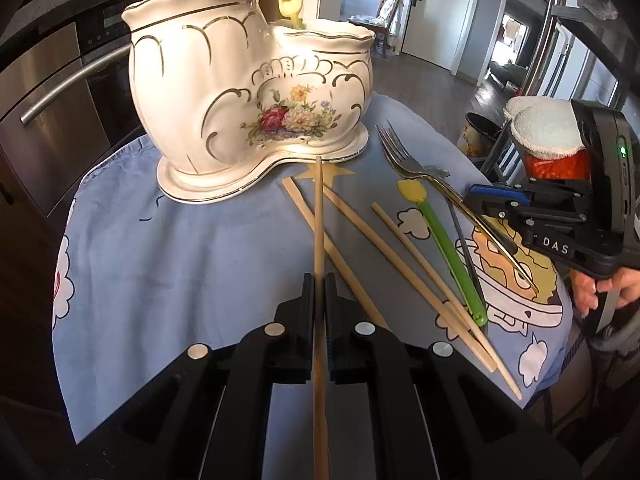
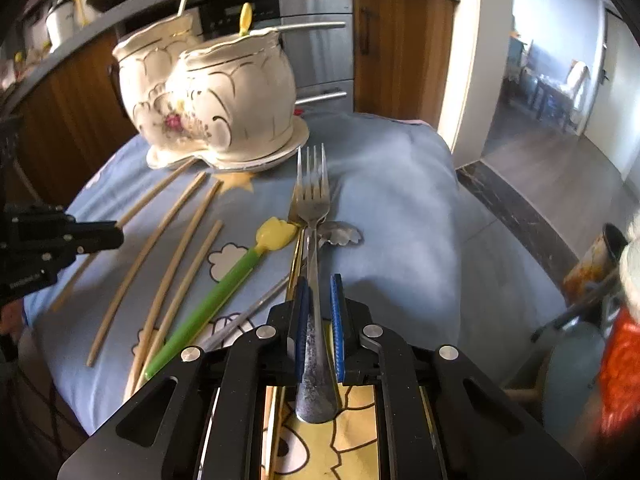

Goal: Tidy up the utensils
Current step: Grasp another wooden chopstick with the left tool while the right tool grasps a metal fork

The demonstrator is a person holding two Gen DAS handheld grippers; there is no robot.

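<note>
A white two-pot ceramic holder [image 1: 248, 92] with gold trim and flowers stands on the blue cloth; it also shows in the right wrist view [image 2: 216, 96]. My left gripper [image 1: 319, 280] is shut on a wooden chopstick [image 1: 319, 216] that points toward the holder's base. My right gripper [image 2: 319, 284] is shut on a silver fork [image 2: 314, 200], tines toward the holder. Several more chopsticks [image 1: 408, 252], a green-handled utensil with a yellow tulip tip [image 1: 448, 248], a gold fork [image 2: 294, 264] and a grey stick [image 2: 248, 312] lie on the cloth.
A yellow utensil [image 1: 290, 6] and a pale handle [image 2: 183, 0] stand in the holder. The cloth-covered table [image 1: 160, 240] drops off at its edges. Oven and cabinets [image 2: 320, 52] stand behind. A jar with a white cloth cap [image 1: 548, 136] is at the right.
</note>
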